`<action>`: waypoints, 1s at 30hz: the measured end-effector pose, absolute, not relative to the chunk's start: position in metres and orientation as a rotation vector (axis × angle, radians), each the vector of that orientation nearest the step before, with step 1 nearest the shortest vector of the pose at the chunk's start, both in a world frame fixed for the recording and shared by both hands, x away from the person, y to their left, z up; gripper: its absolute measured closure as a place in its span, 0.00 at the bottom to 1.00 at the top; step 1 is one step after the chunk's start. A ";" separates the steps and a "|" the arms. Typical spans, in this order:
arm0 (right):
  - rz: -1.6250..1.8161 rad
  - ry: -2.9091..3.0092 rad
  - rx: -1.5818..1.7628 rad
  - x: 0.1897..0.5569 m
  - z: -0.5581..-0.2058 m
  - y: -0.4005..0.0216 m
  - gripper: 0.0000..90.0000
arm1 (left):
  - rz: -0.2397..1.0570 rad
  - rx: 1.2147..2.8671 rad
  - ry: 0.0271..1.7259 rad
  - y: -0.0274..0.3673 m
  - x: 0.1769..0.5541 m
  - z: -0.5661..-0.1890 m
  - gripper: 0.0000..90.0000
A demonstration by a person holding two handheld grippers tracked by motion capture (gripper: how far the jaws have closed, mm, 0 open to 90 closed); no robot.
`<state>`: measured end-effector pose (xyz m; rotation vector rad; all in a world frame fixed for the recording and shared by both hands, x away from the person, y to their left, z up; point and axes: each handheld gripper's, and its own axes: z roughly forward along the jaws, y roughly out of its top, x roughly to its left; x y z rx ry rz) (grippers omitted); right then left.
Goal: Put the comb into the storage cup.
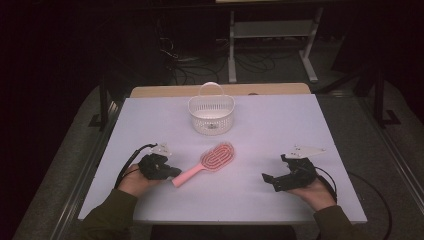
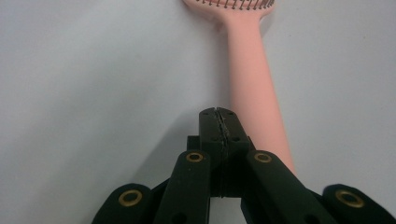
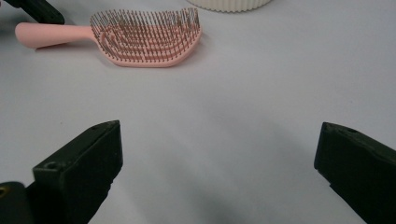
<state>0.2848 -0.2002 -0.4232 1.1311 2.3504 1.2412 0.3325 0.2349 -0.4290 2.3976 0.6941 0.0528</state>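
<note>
The pink plastic hairbrush (image 1: 207,163) is lying bristles-up on the white table (image 1: 260,130), in front of the white slatted plastic basket (image 1: 211,114). The left tongs (image 2: 219,116) are sitting fully closed and empty just beside its handle. The right tongs (image 3: 219,154) are gaping wide, gripping nothing.

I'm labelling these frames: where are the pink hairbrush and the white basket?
pink hairbrush (image 1: 218,156), high view, on its bristled head.
white basket (image 1: 196,109), high view, on its left wall.
</note>
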 end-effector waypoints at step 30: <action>1.241 2.362 1.121 0.284 -0.425 -0.199 0.01 | 0.283 2.106 0.719 0.266 0.314 -0.407 0.13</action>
